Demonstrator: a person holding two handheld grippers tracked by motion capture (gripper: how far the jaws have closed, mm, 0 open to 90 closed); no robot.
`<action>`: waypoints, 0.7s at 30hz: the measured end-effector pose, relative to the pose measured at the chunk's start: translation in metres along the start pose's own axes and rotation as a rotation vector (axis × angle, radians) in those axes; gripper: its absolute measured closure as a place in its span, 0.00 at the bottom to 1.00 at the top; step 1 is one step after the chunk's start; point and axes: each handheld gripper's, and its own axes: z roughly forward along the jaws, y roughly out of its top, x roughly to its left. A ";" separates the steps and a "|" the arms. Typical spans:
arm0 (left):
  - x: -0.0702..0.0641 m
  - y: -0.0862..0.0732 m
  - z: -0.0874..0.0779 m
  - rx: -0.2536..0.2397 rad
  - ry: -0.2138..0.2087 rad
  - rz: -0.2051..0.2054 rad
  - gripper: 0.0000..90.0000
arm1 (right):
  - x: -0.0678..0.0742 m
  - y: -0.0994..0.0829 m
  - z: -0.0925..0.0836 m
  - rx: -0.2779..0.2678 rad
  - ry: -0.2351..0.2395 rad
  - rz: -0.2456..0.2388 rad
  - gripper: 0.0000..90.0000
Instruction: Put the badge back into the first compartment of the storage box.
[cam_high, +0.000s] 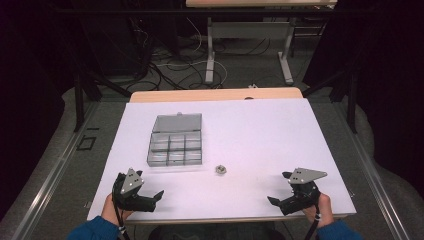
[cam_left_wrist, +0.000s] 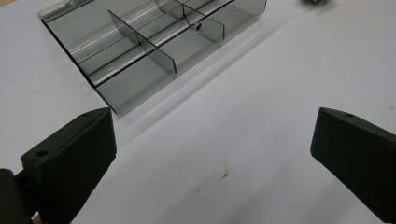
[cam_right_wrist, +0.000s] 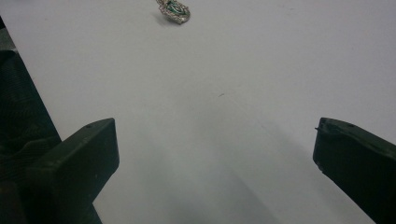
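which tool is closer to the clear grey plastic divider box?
Left. The left tool sits just below the clear grey plastic compartment box, apart from it. The right tool is far off to its lower right.

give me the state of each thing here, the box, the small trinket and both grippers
compartment box: lid open and standing up at the back, most compartments look empty, one holds a small dark bit
small trinket: lying loose on the white table, right of the box, apart from it
left gripper: fingers wide open, nothing between them
right gripper: fingers wide open, nothing between them
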 end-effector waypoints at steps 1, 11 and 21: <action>0.000 0.000 0.000 0.002 -0.003 -0.001 0.00 | 0.000 0.000 0.000 -0.001 0.002 0.001 0.00; 0.000 0.002 0.003 0.019 -0.014 0.006 0.00 | 0.001 -0.001 -0.003 0.000 -0.010 0.010 0.00; -0.003 0.009 0.006 0.013 -0.014 0.000 0.00 | 0.001 -0.001 -0.001 0.016 0.005 0.025 0.00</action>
